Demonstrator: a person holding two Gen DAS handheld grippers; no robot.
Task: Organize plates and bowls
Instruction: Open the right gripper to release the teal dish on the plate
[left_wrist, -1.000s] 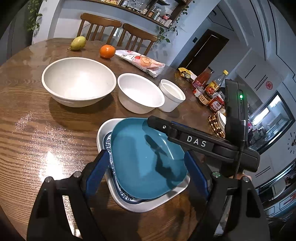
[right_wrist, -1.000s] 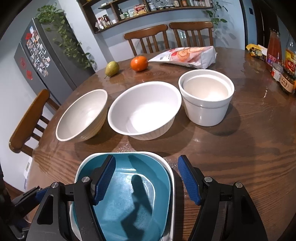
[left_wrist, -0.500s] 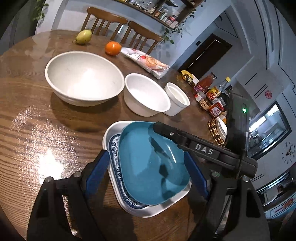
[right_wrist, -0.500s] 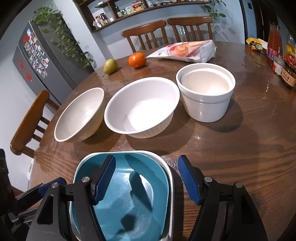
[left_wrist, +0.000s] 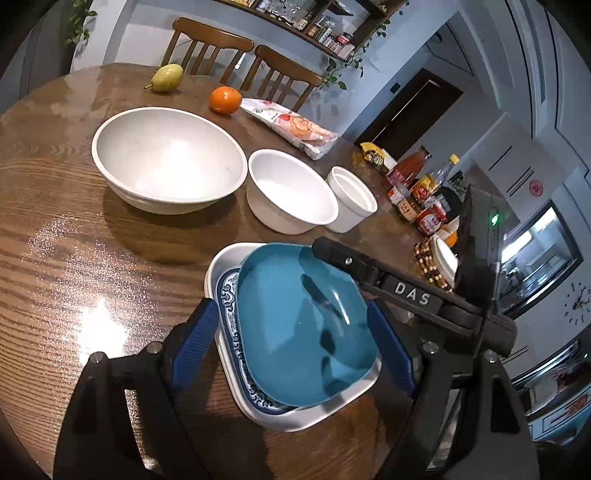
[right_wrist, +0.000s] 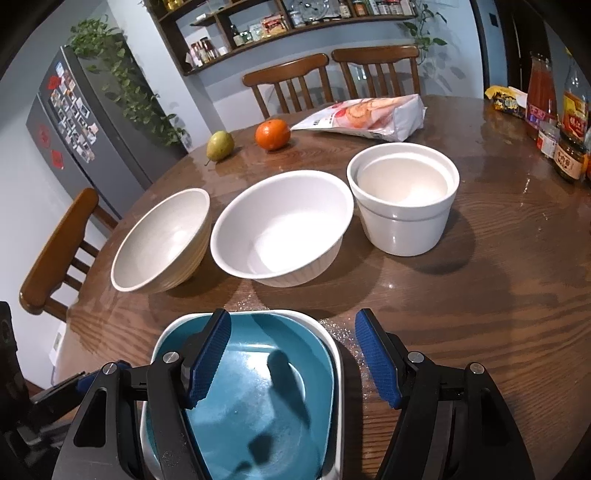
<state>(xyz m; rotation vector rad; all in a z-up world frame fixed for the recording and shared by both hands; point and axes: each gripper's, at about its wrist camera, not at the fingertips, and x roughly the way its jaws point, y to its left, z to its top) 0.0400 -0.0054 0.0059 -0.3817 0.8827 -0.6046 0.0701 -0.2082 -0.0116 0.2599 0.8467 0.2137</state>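
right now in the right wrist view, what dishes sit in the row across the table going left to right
cream ribbed bowl → wide white bowl → straight-sided white pot

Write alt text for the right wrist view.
The right gripper hangs open over a blue plate stacked in a white dish on a wooden table. Behind stand three empty white bowls in a row: a wide bowl, a middle bowl and a straight-sided bowl. Farther back lie a pear, an orange and a snack bag.
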